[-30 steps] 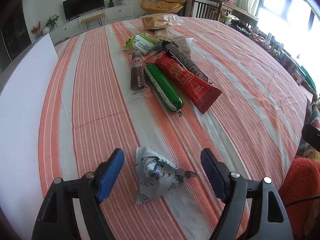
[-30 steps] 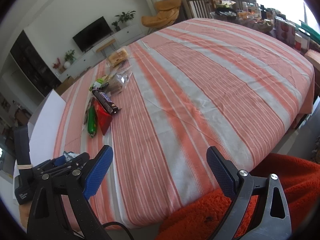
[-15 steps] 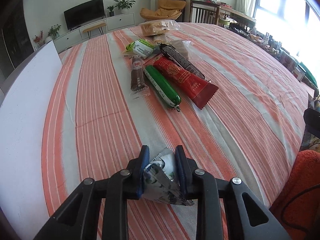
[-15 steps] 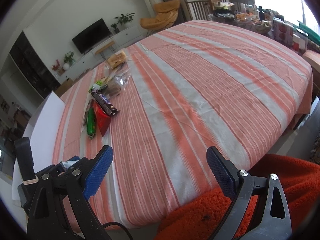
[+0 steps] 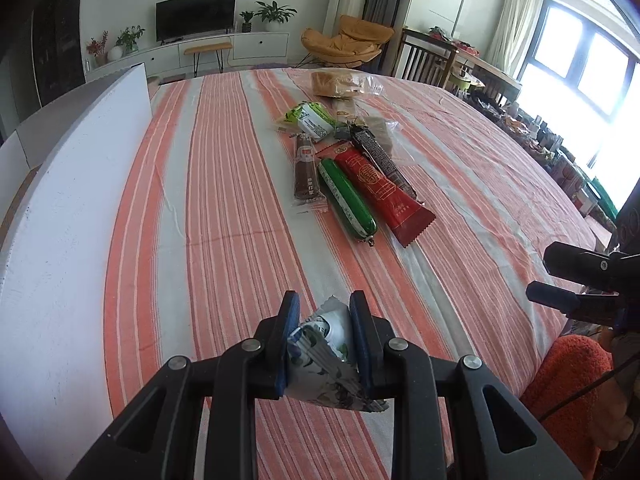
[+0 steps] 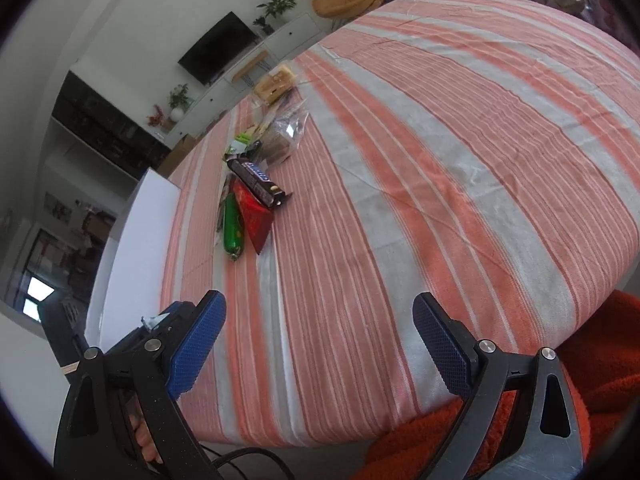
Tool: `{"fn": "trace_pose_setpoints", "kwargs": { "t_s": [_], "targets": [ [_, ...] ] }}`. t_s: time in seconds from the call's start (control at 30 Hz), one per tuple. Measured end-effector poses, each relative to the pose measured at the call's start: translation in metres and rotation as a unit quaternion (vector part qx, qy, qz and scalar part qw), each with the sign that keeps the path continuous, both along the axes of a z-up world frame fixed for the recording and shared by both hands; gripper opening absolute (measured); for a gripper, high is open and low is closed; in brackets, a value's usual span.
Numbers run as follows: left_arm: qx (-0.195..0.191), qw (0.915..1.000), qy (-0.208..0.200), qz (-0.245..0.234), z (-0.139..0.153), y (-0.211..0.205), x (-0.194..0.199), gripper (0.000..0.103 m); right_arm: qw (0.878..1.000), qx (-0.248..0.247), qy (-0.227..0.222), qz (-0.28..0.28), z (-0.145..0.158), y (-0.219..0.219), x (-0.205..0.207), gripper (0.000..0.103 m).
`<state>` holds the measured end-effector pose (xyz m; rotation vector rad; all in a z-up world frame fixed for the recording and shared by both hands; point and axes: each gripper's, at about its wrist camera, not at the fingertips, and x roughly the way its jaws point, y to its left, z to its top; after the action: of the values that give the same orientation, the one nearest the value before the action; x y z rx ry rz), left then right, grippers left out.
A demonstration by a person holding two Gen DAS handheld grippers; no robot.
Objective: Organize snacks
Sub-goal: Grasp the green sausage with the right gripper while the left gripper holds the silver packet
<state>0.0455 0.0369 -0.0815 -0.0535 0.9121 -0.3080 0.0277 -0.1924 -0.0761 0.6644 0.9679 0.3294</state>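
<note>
My left gripper [image 5: 323, 312] is shut on a small white-and-blue snack packet [image 5: 326, 364] and holds it above the near part of the striped table [image 5: 224, 208]. Farther on lies a pile of snacks: a green sausage [image 5: 347, 205], a red packet [image 5: 384, 192], a brown stick [image 5: 306, 170], a dark chocolate bar [image 5: 380, 158], a green-white packet [image 5: 312, 120] and bagged bread [image 5: 340, 84]. My right gripper [image 6: 320, 328] is open and empty over the table's near edge. The pile also shows in the right wrist view, with the chocolate bar [image 6: 256, 182] on top.
A white box [image 5: 68, 208] stands along the table's left side. The right gripper's fingers [image 5: 576, 280] show at the right edge of the left wrist view. An orange-red fuzzy cushion [image 6: 580, 380] lies below the table's near edge. Chairs and another table stand beyond.
My left gripper closed on the small packet and lifted it off the cloth. My right gripper stayed open and swung slightly, tilting its view.
</note>
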Motion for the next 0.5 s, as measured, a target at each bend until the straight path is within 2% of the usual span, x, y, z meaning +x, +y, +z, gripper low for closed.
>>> {"fn": "trace_pose_setpoints", "kwargs": {
  "t_s": [0.07, 0.13, 0.17, 0.23, 0.3, 0.33, 0.37, 0.5],
  "targets": [
    [-0.011, 0.9999, 0.002, 0.003, 0.006, 0.004, -0.003, 0.026, 0.996, 0.065, 0.033, 0.042, -0.01, 0.014, 0.028, 0.096],
    [-0.023, 0.9997, 0.004, 0.005, 0.013, 0.008, -0.008, 0.026, 0.992, 0.085, 0.061, 0.072, -0.017, 0.033, 0.058, 0.094],
    [-0.026, 0.9996, 0.004, 0.005, 0.016, 0.011, -0.011, 0.026, 0.991, 0.08, 0.071, 0.086, -0.018, 0.043, 0.072, 0.094],
    [-0.03, 0.9995, 0.003, 0.006, 0.023, 0.016, -0.015, 0.026, 0.989, 0.051, 0.086, 0.108, -0.019, 0.067, 0.096, 0.094],
    [-0.033, 0.9994, 0.001, 0.008, 0.028, 0.023, -0.02, 0.026, 0.989, 0.006, 0.085, 0.121, -0.013, 0.088, 0.114, 0.084],
    [-0.035, 0.9993, 0.0, 0.01, 0.031, 0.026, -0.021, 0.026, 0.988, -0.024, 0.081, 0.129, -0.009, 0.099, 0.12, 0.072],
    [-0.036, 0.9993, -0.001, 0.011, 0.032, 0.029, -0.023, 0.026, 0.986, -0.052, 0.08, 0.136, -0.007, 0.109, 0.126, 0.064],
    [-0.043, 0.9989, 0.0, 0.019, 0.034, 0.038, -0.026, 0.026, 0.975, -0.134, 0.087, 0.155, -0.008, 0.144, 0.146, 0.059]
  ]
}}
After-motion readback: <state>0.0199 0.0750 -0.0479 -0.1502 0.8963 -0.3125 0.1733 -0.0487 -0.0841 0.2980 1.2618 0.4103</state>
